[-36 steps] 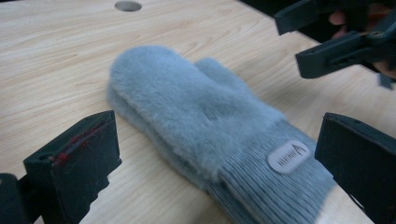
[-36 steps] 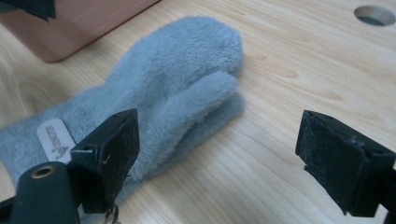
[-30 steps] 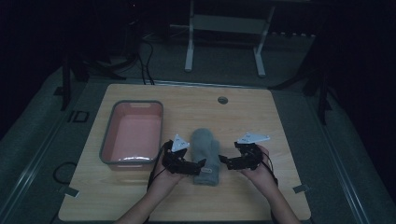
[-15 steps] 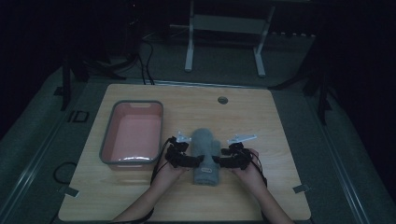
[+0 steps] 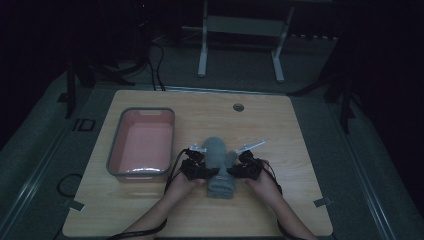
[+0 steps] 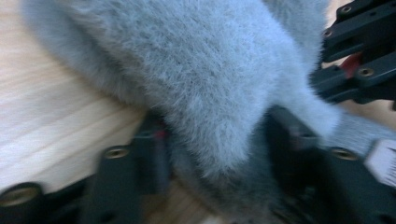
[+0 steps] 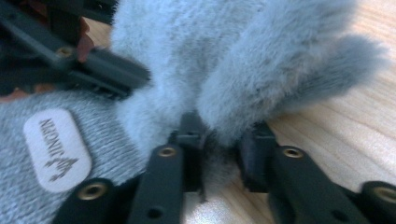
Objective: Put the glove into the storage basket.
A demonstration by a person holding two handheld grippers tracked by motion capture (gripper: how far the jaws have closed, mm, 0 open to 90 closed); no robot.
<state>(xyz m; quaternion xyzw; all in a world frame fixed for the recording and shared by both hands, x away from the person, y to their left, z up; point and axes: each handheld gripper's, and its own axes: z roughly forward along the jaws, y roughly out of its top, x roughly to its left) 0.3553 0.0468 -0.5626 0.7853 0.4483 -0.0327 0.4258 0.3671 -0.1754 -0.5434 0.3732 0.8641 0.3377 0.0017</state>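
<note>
Glove (image 5: 219, 165) (grey, fuzzy) long axis runs toward person; left hand-held gripper (image 5: 200, 170) and right hand-held gripper (image 5: 240, 169) each clamped on it.

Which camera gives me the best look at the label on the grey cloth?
The right gripper view: the pale label lies flat on the cloth, its print sharp. The left gripper view catches just a white corner at its right edge. In the high view the cloth is too small and dim.

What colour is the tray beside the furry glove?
Pink inside, with a grey rim; the high view shows it best.
</note>
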